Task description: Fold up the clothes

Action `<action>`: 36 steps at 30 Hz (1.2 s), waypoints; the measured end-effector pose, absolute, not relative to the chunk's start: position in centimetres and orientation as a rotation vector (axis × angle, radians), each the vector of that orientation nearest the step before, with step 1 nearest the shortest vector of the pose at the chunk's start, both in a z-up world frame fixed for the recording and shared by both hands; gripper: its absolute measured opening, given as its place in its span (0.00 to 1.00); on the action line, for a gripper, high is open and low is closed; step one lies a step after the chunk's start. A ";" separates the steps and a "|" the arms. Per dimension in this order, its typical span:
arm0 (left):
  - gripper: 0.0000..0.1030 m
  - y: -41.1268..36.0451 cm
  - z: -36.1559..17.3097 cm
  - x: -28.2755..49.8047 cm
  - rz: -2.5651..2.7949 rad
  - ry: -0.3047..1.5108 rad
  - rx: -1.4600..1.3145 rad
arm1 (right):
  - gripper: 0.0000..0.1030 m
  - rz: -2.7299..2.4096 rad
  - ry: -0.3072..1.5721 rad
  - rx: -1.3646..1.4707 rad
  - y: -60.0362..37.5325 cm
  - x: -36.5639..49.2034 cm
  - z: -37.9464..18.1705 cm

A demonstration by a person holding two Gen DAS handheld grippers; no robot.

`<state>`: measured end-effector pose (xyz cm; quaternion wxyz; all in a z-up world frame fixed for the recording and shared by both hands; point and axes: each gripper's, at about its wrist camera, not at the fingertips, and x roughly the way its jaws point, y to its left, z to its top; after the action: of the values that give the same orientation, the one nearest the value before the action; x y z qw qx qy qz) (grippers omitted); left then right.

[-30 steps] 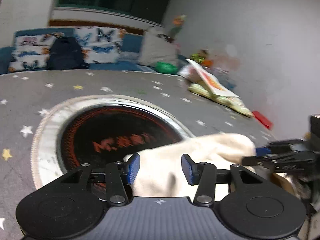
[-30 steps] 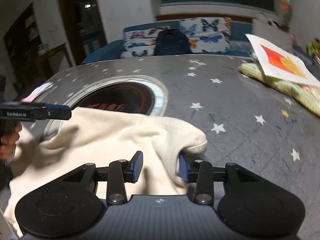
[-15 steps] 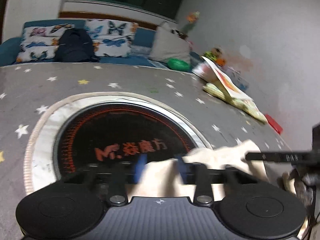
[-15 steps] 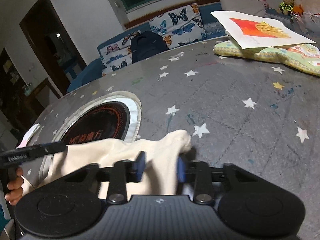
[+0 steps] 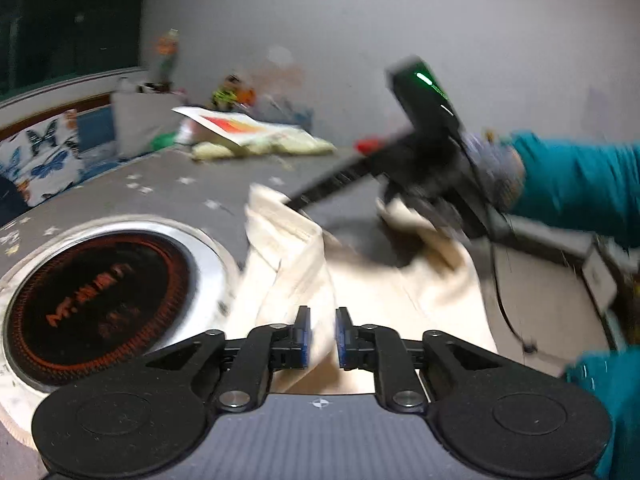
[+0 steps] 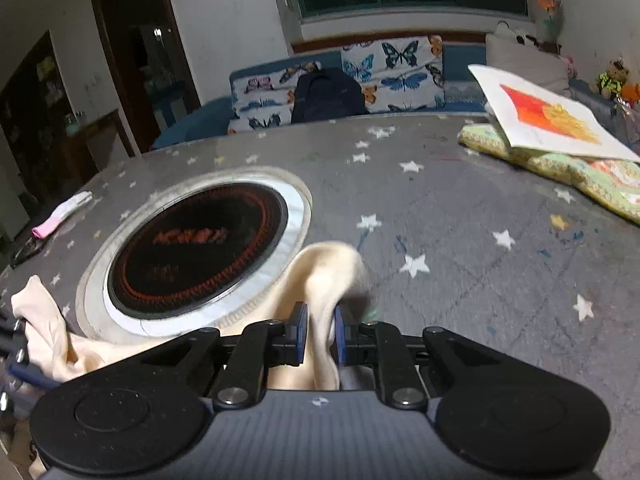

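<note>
So the cream garment [image 5: 360,280] is bunched up on the near side of the grey starry tablecloth [image 6: 460,220], just right of the round black burner [image 6: 200,248] set into the table. The left gripper [image 5: 322,336] has its jaws pinched nearly together on a fold of the cloth. The right gripper [image 6: 320,334] is closing its jaws on another bunched fold that pokes up between them, and a teal sleeve [image 5: 580,184] shows behind it.
</note>
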<state>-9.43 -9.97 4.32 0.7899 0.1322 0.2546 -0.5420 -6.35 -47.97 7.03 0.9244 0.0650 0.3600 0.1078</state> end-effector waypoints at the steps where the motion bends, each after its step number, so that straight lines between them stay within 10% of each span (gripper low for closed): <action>1: 0.20 -9.7 4.4 -9.8 -1.166 0.541 0.284 | 0.17 0.218 0.745 0.140 -48.0 -6.3 6.9; 7: 0.48 -8.0 5.7 -9.5 -1.036 0.497 0.203 | 0.23 0.197 0.752 0.169 -48.7 -6.1 6.5; 17: 0.48 -9.7 3.9 -8.0 -0.892 0.739 0.184 | 0.27 0.161 0.753 0.246 -50.6 -5.4 5.7; 26: 0.03 -9.7 5.0 -7.5 -0.809 0.673 0.205 | 0.34 0.173 0.756 0.267 -50.6 -4.0 5.4; 36: 0.00 -4.9 7.8 -1.3 -0.542 0.567 0.118 | 0.18 0.190 0.765 0.218 -49.0 -1.8 5.7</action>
<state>-1.34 -4.90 7.82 0.9225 0.0575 0.2760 -0.2638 -1.80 -48.97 5.71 0.9176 0.1061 0.3717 0.0923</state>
